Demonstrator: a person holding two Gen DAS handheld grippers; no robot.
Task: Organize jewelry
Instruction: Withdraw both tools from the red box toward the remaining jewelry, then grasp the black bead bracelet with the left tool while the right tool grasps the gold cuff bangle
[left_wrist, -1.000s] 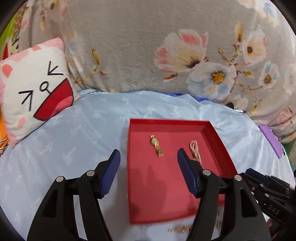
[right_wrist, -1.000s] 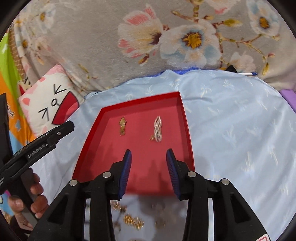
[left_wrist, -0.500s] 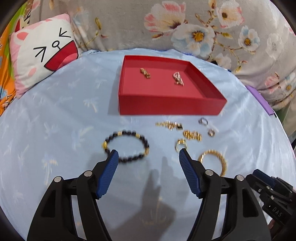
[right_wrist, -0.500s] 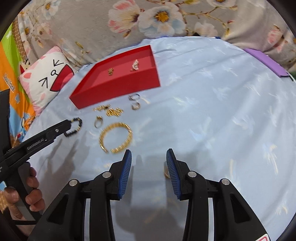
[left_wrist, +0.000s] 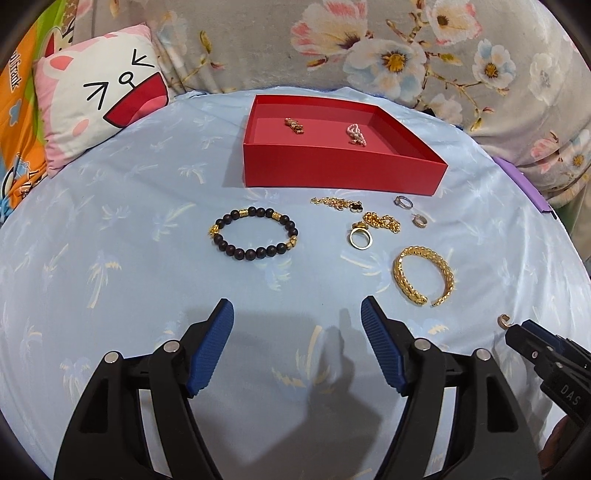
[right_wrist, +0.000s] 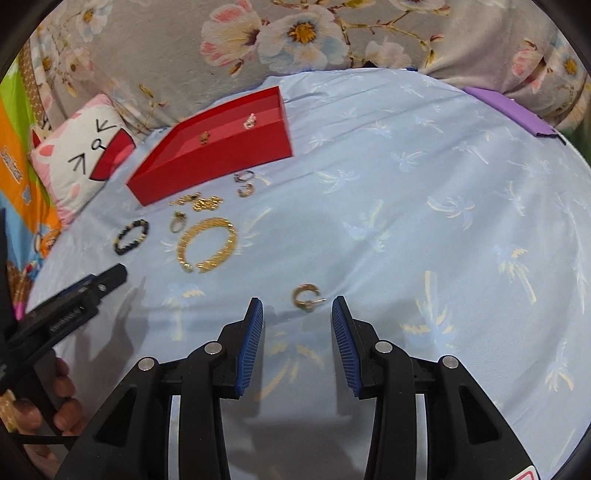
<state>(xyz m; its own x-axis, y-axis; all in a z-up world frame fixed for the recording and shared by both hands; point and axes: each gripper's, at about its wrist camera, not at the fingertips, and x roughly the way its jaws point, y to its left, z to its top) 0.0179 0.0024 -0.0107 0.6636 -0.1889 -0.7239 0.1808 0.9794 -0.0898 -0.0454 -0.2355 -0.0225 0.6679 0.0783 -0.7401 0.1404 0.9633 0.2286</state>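
Observation:
A red tray (left_wrist: 343, 177) at the back of the blue sheet holds a gold piece (left_wrist: 294, 125) and a pinkish piece (left_wrist: 355, 133). In front of it lie a black bead bracelet (left_wrist: 263, 211), a gold cuff (left_wrist: 400, 277), a gold ring (left_wrist: 359, 246), gold chains (left_wrist: 382, 222) and two silver rings (left_wrist: 403, 201). My left gripper (left_wrist: 296, 306) hovers short of the bracelet, its jaws opening with nothing between them. My right gripper (right_wrist: 297, 303) stands open. A small gold hoop earring (right_wrist: 304, 295) lies on the sheet just ahead of its tips, untouched.
A cat-face pillow (left_wrist: 99, 107) leans at the back left, and a floral blanket (left_wrist: 258, 44) rises behind the tray. A purple object (right_wrist: 509, 110) sits at the sheet's far right edge. A hand (right_wrist: 55, 406) grips the left tool.
Both grippers pulled back from over the tray and sank toward the sheet, bringing the loose jewelry into view. The left jaws widened a little. The hoop earring now lies at the right gripper's tips.

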